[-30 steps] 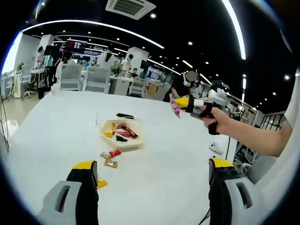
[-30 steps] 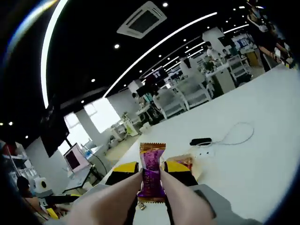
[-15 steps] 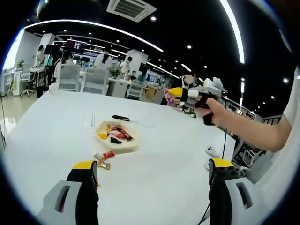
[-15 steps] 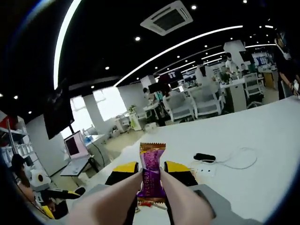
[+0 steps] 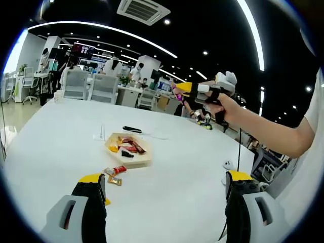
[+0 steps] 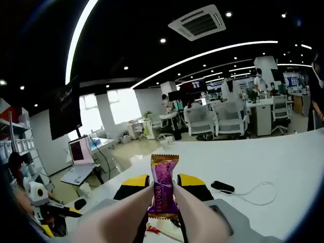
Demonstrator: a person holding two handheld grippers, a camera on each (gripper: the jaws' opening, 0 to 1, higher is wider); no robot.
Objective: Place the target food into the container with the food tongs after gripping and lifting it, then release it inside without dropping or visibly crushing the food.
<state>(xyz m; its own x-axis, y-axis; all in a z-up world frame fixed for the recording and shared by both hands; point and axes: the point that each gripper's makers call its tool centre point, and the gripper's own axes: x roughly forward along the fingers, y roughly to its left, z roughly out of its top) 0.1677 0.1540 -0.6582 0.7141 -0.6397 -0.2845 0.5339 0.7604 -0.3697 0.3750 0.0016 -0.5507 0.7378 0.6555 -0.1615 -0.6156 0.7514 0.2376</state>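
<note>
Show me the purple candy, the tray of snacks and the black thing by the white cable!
purple candy [image 6: 163,188], right gripper view, wrapper middle.
tray [image 5: 143,161], left gripper view, near rim.
black thing [image 6: 222,187], right gripper view, its middle.

Purple wrapped candy [image 6: 163,188] upright in tongs [image 6: 163,198] — container [image 5: 128,149] on table, holding snacks

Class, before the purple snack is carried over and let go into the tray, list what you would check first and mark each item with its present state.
1. Right gripper shut on the purple snack: ok.
2. Wrapper not visibly crushed: ok.
3. Snack lifted clear of the white table: ok.
4. Snack above the tray: not ok, it is off to one side.
5. Free room in the tray among its snacks: cannot tell.
6. Left gripper open, away from the tray: ok.
</note>
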